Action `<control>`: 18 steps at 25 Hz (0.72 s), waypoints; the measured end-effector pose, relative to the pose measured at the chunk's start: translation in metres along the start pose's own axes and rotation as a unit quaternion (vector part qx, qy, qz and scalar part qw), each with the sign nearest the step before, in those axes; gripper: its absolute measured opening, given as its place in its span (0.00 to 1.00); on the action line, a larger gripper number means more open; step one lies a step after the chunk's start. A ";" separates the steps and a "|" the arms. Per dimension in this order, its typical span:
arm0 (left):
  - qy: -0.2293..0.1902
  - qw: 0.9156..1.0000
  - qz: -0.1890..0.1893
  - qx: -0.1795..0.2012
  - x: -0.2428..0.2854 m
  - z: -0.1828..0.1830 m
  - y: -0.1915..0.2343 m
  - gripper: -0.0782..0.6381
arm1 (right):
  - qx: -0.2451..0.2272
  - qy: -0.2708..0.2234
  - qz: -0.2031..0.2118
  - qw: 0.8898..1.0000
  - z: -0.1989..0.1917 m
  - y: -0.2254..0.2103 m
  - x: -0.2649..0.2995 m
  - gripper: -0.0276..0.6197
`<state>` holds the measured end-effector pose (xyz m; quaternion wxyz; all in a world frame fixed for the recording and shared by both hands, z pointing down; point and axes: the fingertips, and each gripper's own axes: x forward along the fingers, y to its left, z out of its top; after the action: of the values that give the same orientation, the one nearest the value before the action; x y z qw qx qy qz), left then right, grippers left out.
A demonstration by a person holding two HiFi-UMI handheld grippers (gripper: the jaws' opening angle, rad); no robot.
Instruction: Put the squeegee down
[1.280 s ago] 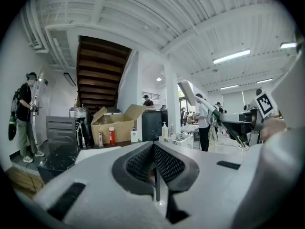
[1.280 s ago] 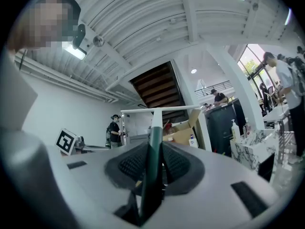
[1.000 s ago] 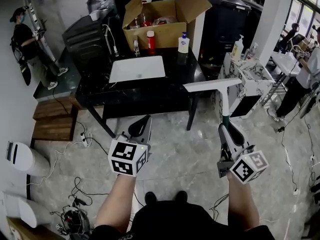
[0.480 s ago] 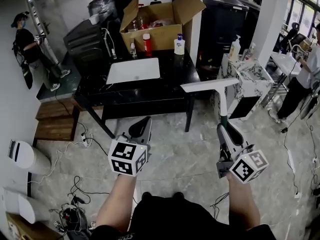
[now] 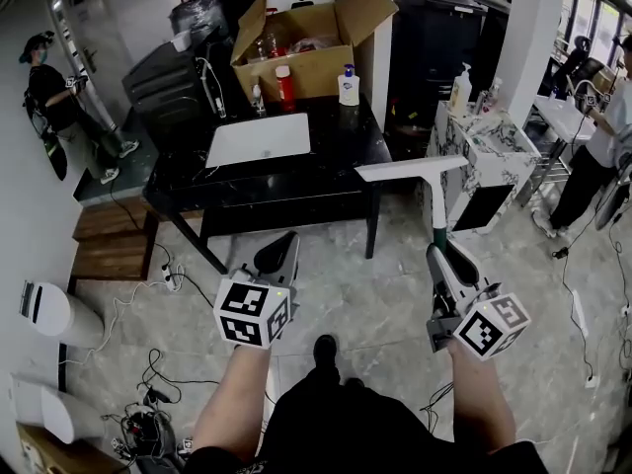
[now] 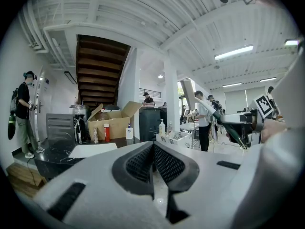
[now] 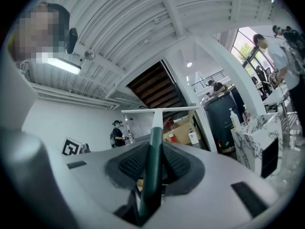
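A squeegee (image 5: 427,178) with a white blade and a dark green handle (image 7: 153,156) stands upright in my right gripper (image 5: 441,248), which is shut on the handle. Its blade (image 7: 159,110) spans crosswise above the jaws in the right gripper view. It hangs over the floor, right of the black table (image 5: 336,161). My left gripper (image 5: 279,252) is shut with nothing in it, its pads (image 6: 143,162) pressed together, held over the floor in front of the table.
On the black table lie a white board (image 5: 259,138), an open cardboard box (image 5: 306,42) and bottles (image 5: 348,85). A marbled white stand (image 5: 484,166) is right of the squeegee. Cables (image 5: 148,383) litter the floor at left. People stand at far left (image 5: 54,92) and far right (image 5: 602,146).
The view has shifted slightly: table and box sit a little further left and up. A foot has come forward below. Both grippers hold their places, the squeegee still upright.
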<state>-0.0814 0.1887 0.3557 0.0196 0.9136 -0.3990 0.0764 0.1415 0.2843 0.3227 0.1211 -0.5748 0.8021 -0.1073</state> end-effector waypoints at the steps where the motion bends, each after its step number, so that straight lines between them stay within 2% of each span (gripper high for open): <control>1: 0.001 1.000 -0.001 -0.002 0.003 -0.002 0.002 0.12 | 0.001 0.001 -0.001 1.000 -0.001 -0.002 0.002 0.20; 11: 0.009 1.000 -0.022 -0.020 0.065 -0.017 0.037 0.12 | 0.005 0.017 -0.033 0.999 -0.008 -0.037 0.054 0.20; 18: 0.020 0.999 -0.022 -0.045 0.130 -0.032 0.110 0.12 | 0.012 0.036 -0.034 0.999 -0.021 -0.056 0.148 0.20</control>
<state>-0.0783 0.0225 0.4046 0.0708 0.9187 -0.3810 0.0763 0.1391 0.1271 0.3496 0.0953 -0.5962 0.7844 -0.1418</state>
